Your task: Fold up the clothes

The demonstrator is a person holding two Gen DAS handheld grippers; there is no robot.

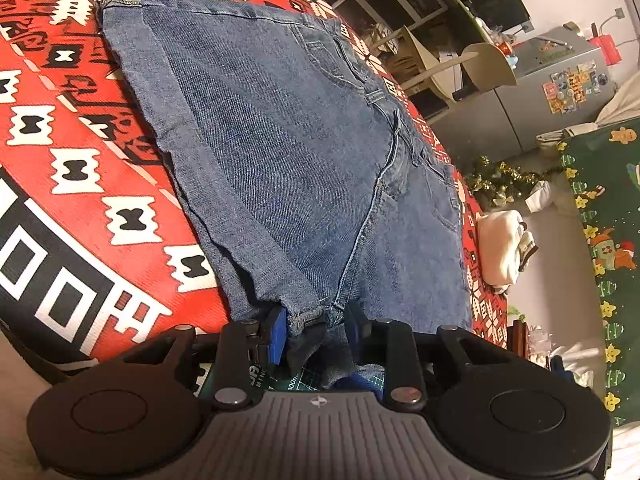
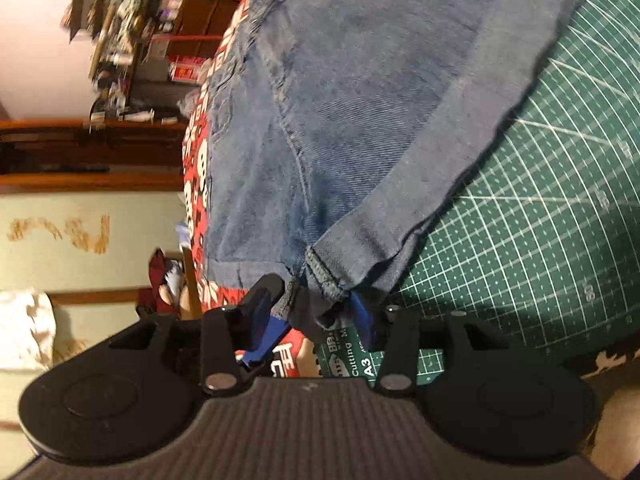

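Spreading over the desk: denim shorts [image 1: 304, 152] are seen lying mostly flat on a red patterned cloth [image 1: 80, 184], waistband far, leg hems near.
Left hand-held gripper [image 1: 316, 330]: closed down on a bunch of hem near the crotch seam; denim is pinched between the blue pads [image 1: 277, 340].
Right hand-held gripper [image 2: 316, 312]: narrowed onto a hemmed corner of the shorts [image 2: 340, 120], cloth caught between its fingers and lifted slightly.
Underlay: a green cutting mat [image 2: 540, 220] is shown beneath the near edge of the shorts in the right wrist view.
Progress: no finished fold can be made out; the shorts are opened out with the near edge gripped at two points, a layout judged to fit either smoothing out or the start of a fold towards the waistband.
What is left: at least one fold, as far as can be judged.
Containers: none can be made out holding clothes; a pale bundle [image 1: 504, 248] is seen beyond the desk edge, its nature not clear.
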